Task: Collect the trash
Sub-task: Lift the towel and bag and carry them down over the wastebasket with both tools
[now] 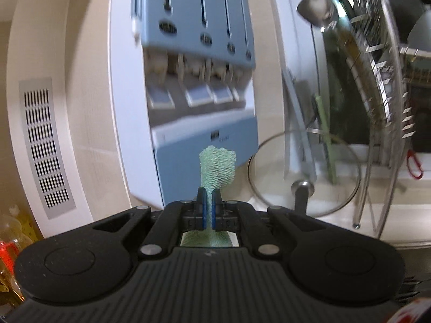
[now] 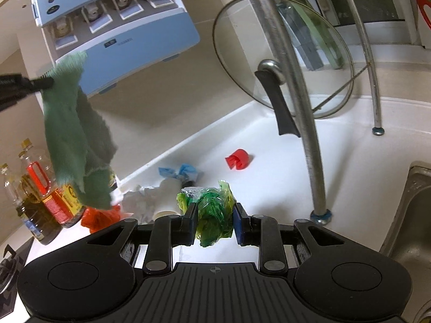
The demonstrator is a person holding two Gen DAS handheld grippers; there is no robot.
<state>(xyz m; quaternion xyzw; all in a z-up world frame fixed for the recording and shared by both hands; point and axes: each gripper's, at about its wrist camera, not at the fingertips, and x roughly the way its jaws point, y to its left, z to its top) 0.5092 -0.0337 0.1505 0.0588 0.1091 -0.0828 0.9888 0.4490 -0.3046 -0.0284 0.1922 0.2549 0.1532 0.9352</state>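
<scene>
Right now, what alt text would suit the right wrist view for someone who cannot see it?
The right tool grips a crumpled green plastic wrapper above a white counter. To the left, the other tool holds up a green cloth; a red cap and crumpled paper lie beyond.

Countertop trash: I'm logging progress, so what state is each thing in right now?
Left gripper: shut on green cloth, which hangs in the air.
Right gripper: shut on green plastic wrapper.
Red piece: loose on counter.
Blue scrap: crumpled, on counter.
White paper: crumpled, on counter.
Glass lid: upright on its edge.
</scene>
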